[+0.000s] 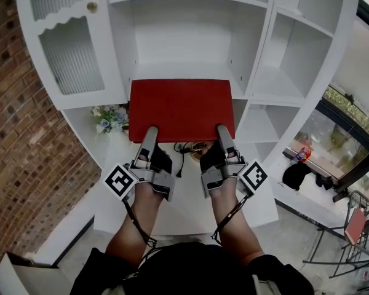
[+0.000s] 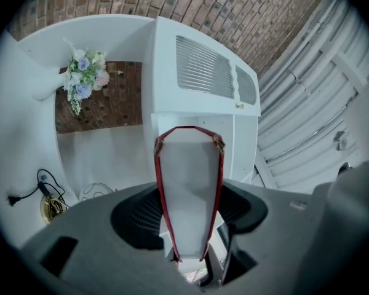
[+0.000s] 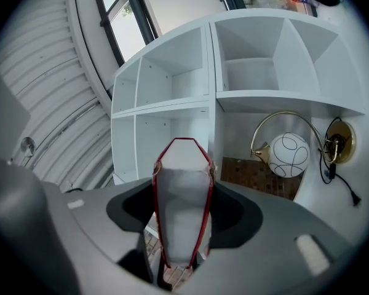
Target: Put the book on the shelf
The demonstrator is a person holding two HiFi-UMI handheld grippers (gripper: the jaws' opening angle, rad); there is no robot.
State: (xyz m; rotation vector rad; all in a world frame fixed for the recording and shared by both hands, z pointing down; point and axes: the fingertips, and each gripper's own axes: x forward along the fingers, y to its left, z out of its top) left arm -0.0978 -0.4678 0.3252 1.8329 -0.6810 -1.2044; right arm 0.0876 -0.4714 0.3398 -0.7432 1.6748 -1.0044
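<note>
Head view shows the red book (image 1: 181,109) lying flat in the air in front of the white shelf (image 1: 190,42), not yet resting on any board. I hold it by its near edge alone. My left gripper (image 1: 150,133) bites that edge at about 7 o'clock on the cover and my right gripper (image 1: 223,131) at about 5 o'clock. Each gripper view shows its jaws partway open, only as wide as the book is thick, with the pads pressed on the covers and the pale page block between them. The far edge at 12 o'clock hangs unsupported, so I judge it could droop and knock the front lip of the centre bay. That bay looks barely wider than the book. If one hand leads the other, the book would skew and a corner could jam on an upright. Such a twist could also work the cover loose from the pads. The flowers (image 1: 109,117) sit near the book's 9 o'clock side, and the globe lamp (image 3: 289,154) with its cord stands below on the desk (image 1: 184,211). A slip or a low swing could strike either of them.
</note>
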